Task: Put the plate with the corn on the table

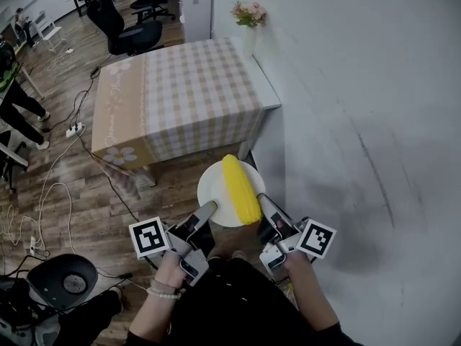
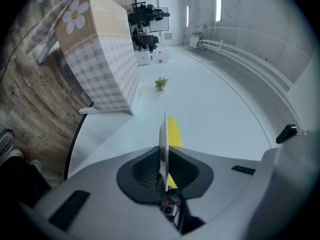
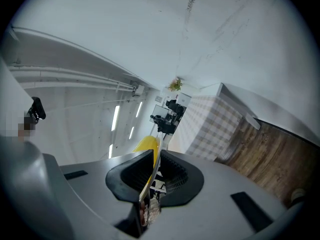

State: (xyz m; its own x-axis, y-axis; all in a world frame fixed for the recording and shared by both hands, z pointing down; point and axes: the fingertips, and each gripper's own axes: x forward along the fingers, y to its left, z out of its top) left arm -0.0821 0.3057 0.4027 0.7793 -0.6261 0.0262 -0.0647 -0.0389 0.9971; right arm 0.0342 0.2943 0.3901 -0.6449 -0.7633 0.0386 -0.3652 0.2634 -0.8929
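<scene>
Where the round white plate (image 1: 215,192) was: in the air, just short of the near end of the checked-cloth table (image 1: 180,92), held between both grippers.
Corn: one yellow cob of corn (image 1: 241,189) lay lengthwise on the plate, its far tip pointing toward the table.
Left gripper: the left gripper (image 1: 209,209) had its jaws clamped on the plate's rim, on the side away from the table, left of the cob.
Right gripper: the right gripper (image 1: 263,200) had its jaws pinched on the same rim, right of the cob.
Table: beige-and-white cloth, one long side against the white wall (image 1: 346,85).
Flowers: a small vase of pink flowers (image 1: 248,16) stood at the table's far corner.
Chairs: black office chairs (image 1: 122,27) stood beyond the table's far end.
</scene>
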